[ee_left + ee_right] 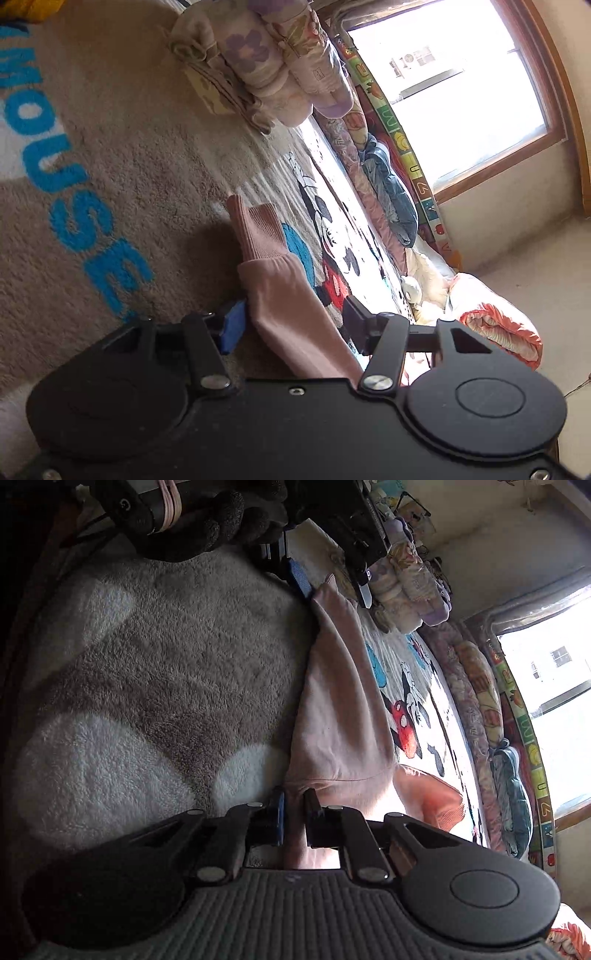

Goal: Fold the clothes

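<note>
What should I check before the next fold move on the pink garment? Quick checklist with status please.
1. Right gripper clamped on pink garment: ok, jaws are closed on a bunched edge.
2. Left gripper gripping the garment: not ok, jaws stand wide, fabric only passes between them.
3. Ribbed cuff free: ok, it lies loose on the rug.
4. Garment flat between grippers: not ok, it is draped and creased.
5. Folded pile clear of the fold path: ok, it sits farther up the rug.
6. Rest of garment untangled: cannot tell, partly hidden behind the right gripper.
</note>
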The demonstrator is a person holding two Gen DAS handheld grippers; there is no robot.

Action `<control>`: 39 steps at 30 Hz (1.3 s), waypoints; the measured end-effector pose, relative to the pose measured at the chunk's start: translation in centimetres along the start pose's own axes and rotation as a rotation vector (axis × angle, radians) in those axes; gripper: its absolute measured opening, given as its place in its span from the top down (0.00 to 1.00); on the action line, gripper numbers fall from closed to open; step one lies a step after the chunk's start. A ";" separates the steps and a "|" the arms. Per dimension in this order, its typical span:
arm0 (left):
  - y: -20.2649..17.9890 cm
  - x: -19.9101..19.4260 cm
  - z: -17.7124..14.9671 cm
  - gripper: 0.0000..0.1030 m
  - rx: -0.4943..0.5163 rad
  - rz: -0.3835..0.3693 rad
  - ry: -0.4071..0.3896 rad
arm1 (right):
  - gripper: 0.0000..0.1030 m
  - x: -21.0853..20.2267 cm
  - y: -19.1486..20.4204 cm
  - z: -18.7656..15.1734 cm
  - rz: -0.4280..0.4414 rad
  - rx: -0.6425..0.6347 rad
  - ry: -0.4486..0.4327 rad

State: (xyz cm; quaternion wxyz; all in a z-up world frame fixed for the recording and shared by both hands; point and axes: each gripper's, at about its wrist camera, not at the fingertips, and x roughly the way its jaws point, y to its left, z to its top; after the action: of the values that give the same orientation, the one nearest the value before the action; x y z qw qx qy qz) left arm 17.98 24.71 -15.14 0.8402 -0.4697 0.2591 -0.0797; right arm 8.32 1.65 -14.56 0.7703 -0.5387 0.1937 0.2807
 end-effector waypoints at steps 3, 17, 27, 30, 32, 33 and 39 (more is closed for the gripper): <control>0.0 0.0 0.0 0.47 0.001 -0.001 0.001 | 0.48 -0.3 0.6 0.7 -0.087 -0.032 -0.037; -0.1 1.1 0.3 0.58 0.029 0.017 -0.013 | 0.47 0.4 -1.0 -0.3 -0.011 0.252 -0.072; 0.5 2.1 1.4 1.00 0.057 0.107 -0.041 | 0.57 -2.7 -0.6 -5.6 0.046 0.463 -0.089; 0.1 2.3 1.3 1.00 0.082 0.142 -0.036 | 0.57 -3.6 -0.5 -7.1 0.065 0.526 -0.092; 0.2 2.1 1.3 0.93 0.072 0.140 -0.028 | 0.56 -3.9 -1.0 -7.4 0.087 0.562 -0.087; -0.1 1.6 1.3 0.90 0.082 0.160 -0.044 | 0.56 -4.3 -0.9 -7.4 0.084 0.566 -0.088; -5.4 -2.6 -1.3 0.72 0.404 0.217 -0.163 | 0.48 -6.0 0.8 -7.7 -0.020 0.568 -0.125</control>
State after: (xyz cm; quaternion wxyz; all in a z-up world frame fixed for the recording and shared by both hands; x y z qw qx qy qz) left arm 15.69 21.78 -10.30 0.9388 -0.2666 0.2181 -0.0012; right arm 3.18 -6.72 -14.17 0.9035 -0.2851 0.2113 0.2402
